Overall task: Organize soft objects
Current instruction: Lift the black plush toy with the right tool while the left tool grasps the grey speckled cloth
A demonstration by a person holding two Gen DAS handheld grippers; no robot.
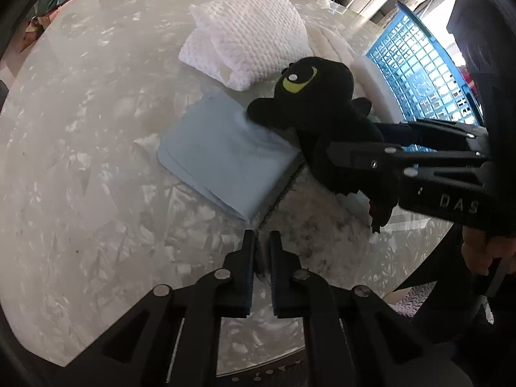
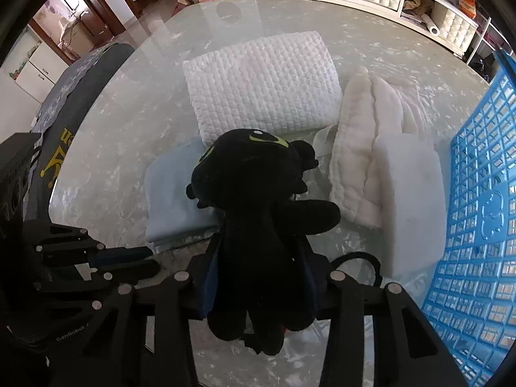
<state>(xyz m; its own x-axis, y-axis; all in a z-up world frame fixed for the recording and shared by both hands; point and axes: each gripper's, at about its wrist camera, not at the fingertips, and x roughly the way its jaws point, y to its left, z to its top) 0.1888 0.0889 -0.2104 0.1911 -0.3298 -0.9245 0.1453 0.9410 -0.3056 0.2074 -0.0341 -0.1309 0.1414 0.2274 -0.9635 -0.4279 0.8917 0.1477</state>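
A black plush dragon (image 2: pixel 254 193) with yellow-green eyes lies on the table, its head (image 1: pixel 309 84) over the edge of a folded light blue cloth (image 1: pixel 222 161). My right gripper (image 2: pixel 258 258) is shut on the plush's body, and in the left wrist view this right gripper (image 1: pixel 354 138) reaches in from the right. My left gripper (image 1: pixel 261 242) is shut with nothing between its fingers. The blue cloth's near corner lies just beyond its tips; whether they touch it I cannot tell. In the right wrist view the left gripper (image 2: pixel 151 259) sits beside the blue cloth (image 2: pixel 174 193).
A folded white waffle towel (image 2: pixel 261 87) lies behind the plush. To its right are a white fluffy folded cloth (image 2: pixel 371 129) and a white foam block (image 2: pixel 409 200). A blue plastic basket (image 2: pixel 477 193) stands at the far right. The marbled glass table (image 1: pixel 80 129) has a covered chair (image 2: pixel 80 90) at its left.
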